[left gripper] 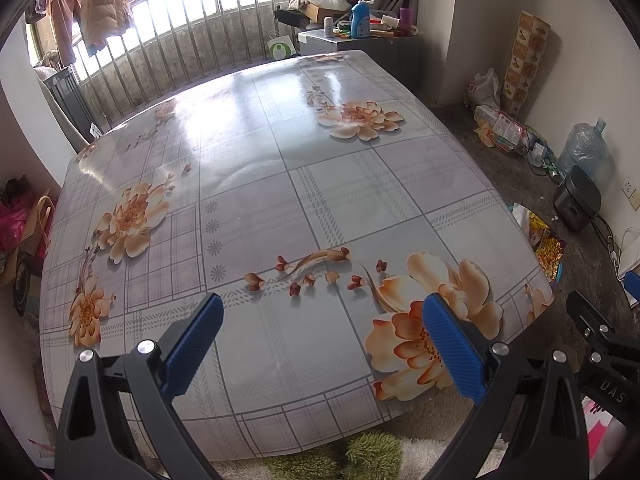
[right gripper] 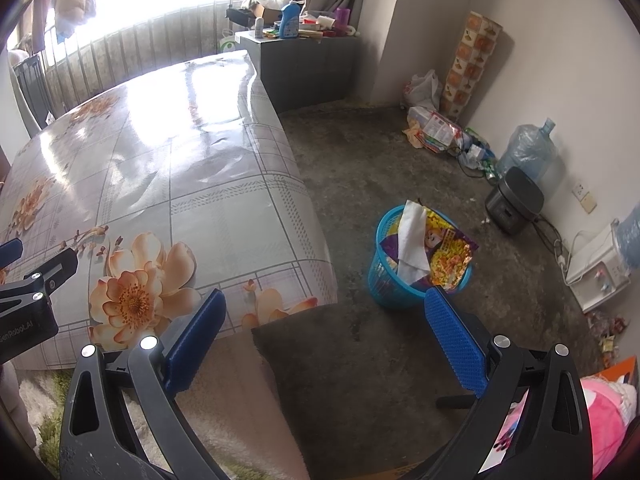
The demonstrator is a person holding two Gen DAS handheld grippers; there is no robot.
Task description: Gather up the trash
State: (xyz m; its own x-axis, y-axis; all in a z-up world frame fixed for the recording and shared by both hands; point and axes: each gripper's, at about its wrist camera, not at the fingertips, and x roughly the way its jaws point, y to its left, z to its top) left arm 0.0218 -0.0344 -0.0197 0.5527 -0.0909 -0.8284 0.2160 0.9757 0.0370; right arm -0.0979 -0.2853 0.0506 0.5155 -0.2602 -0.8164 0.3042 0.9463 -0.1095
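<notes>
Left wrist view first: the left gripper (left gripper: 322, 344) hangs over the near edge of the table (left gripper: 256, 184), jaws spread wide with nothing between them, blue pads (left gripper: 192, 344) framing bare flowered oilcloth. Peeking past the table's right edge, at the frame's middle right, is a sliver of the blue trash basket (left gripper: 557, 276) with a yellow snack wrapper (left gripper: 547, 251) in it. At lower right the black body of the right gripper (left gripper: 600, 344) pokes in. Far back, upper centre, a blue detergent bottle (left gripper: 361, 19) stands on a cluttered grey cabinet (left gripper: 360, 46), and a dark rice cooker (left gripper: 577, 202) sits on the floor at the right.

Right wrist view now: the right gripper (right gripper: 326, 340) is released too, fingers well apart and holding nothing, aimed at the concrete floor (right gripper: 360, 160) beside the table's corner (right gripper: 312, 264). Just above the right pad, centre right, the basket (right gripper: 384, 280) stands on the floor, well apart from the table, stuffed with a white tissue (right gripper: 412, 240) and the snack wrapper (right gripper: 448, 252). A water jug (right gripper: 528, 152) and the rice cooker (right gripper: 514, 200) sit along the right wall. The left gripper (right gripper: 28, 292) shows at the left edge.
</notes>
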